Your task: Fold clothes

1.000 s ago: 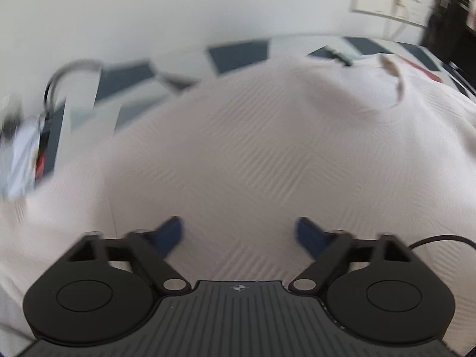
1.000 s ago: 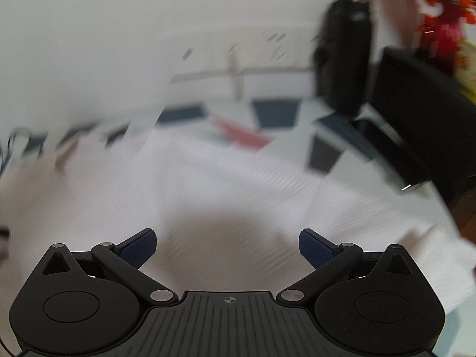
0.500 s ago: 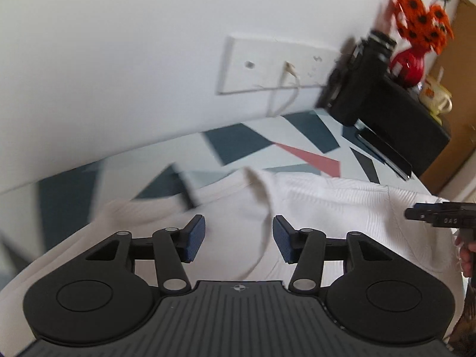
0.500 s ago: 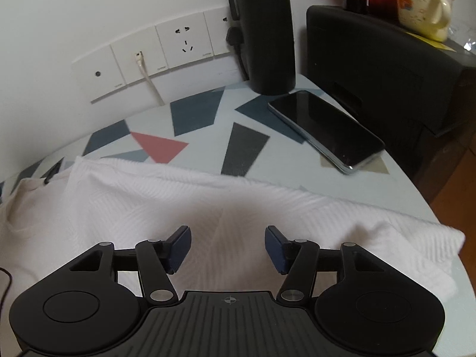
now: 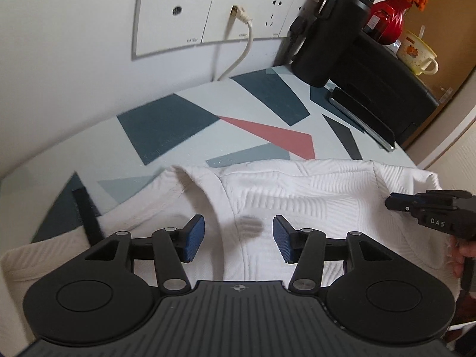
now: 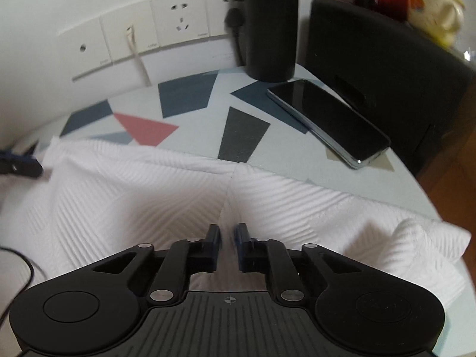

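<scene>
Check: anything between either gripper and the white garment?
Nothing visible. The left gripper hangs with jaws open right over the white garment's neckline. The right gripper has just closed its jaws on the garment's fabric at a fold. The phone and the bottle sit farther back.

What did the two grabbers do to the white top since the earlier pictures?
The right gripper has just been closing and its fingers are now pinched shut on the white top. The left gripper narrowed to half open over the collar, gripping nothing. The phone and black bottle stayed put.
</scene>
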Demonstrator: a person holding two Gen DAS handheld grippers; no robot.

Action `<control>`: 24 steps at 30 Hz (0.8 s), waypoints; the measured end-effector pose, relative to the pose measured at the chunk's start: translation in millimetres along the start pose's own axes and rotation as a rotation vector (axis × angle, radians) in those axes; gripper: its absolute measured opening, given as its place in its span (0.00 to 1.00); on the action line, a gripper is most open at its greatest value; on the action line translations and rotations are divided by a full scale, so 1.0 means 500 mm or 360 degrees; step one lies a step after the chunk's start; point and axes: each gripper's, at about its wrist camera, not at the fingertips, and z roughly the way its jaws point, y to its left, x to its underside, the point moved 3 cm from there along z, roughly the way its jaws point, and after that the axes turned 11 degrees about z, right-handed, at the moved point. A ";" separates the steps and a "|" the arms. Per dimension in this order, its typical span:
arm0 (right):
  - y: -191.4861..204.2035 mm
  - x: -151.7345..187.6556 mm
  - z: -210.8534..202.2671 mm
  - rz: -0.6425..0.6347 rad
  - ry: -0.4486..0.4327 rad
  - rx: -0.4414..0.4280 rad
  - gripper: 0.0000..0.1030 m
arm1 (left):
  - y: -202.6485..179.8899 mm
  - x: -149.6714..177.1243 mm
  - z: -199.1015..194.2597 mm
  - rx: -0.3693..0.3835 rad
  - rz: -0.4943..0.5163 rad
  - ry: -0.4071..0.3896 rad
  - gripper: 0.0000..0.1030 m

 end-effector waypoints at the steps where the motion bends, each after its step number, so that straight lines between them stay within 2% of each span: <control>1: 0.000 -0.001 0.000 -0.0011 -0.0003 -0.0006 0.05 | 0.004 0.002 0.002 0.0032 -0.0019 0.0004 0.50; 3: -0.002 -0.008 -0.008 0.0021 -0.0035 -0.0025 0.03 | 0.008 0.002 0.004 0.0094 -0.0046 -0.0003 0.47; 7: -0.009 -0.040 -0.059 0.0132 -0.0187 -0.0099 0.03 | 0.015 0.003 -0.003 0.0164 -0.0090 -0.0045 0.14; 9: -0.008 -0.058 -0.084 0.0130 -0.0238 -0.0128 0.03 | 0.019 0.002 -0.008 0.0191 -0.0113 -0.0065 0.14; 12: -0.003 -0.072 -0.089 0.0072 -0.0235 -0.0128 0.03 | 0.028 0.001 -0.010 0.0230 -0.0174 -0.0089 0.13; 17: -0.021 -0.073 -0.031 0.0119 -0.0104 -0.0095 0.04 | 0.049 0.003 0.003 0.0315 -0.0361 -0.0116 0.14; 20: -0.025 -0.072 0.000 0.0137 -0.0051 -0.0062 0.05 | 0.050 0.005 0.014 0.0297 -0.0373 -0.0088 0.14; 24: -0.018 -0.083 0.015 0.0100 -0.0044 -0.0068 0.23 | 0.044 0.000 0.021 0.0273 -0.0324 -0.0060 0.21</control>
